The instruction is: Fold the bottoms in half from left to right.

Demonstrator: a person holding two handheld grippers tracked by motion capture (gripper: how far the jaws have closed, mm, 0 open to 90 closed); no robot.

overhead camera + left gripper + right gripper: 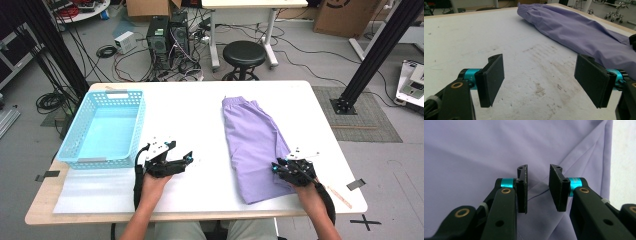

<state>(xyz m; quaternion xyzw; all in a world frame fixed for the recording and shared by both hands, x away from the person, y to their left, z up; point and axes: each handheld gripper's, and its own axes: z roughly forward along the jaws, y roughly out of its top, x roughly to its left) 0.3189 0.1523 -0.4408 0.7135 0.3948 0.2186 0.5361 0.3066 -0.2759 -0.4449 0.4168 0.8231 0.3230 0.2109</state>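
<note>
- Two black hand-held grippers: the left gripper [539, 81] gapes wide over the bare white table [499, 37], holding nothing.
- Right gripper [537, 188] stands narrowly parted over the folded lilac cloth shorts [486, 152], creased, nothing pinched.

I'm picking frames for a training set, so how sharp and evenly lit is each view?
High view: soft and slightly blurred, even light, the purple shorts and blue basket easy to read. Left gripper view: crisp jaws, faint shadows on the scuffed white table, background hazy. Right gripper view: the right gripper is sharp, the cloth's folds slightly soft, no glare.
</note>
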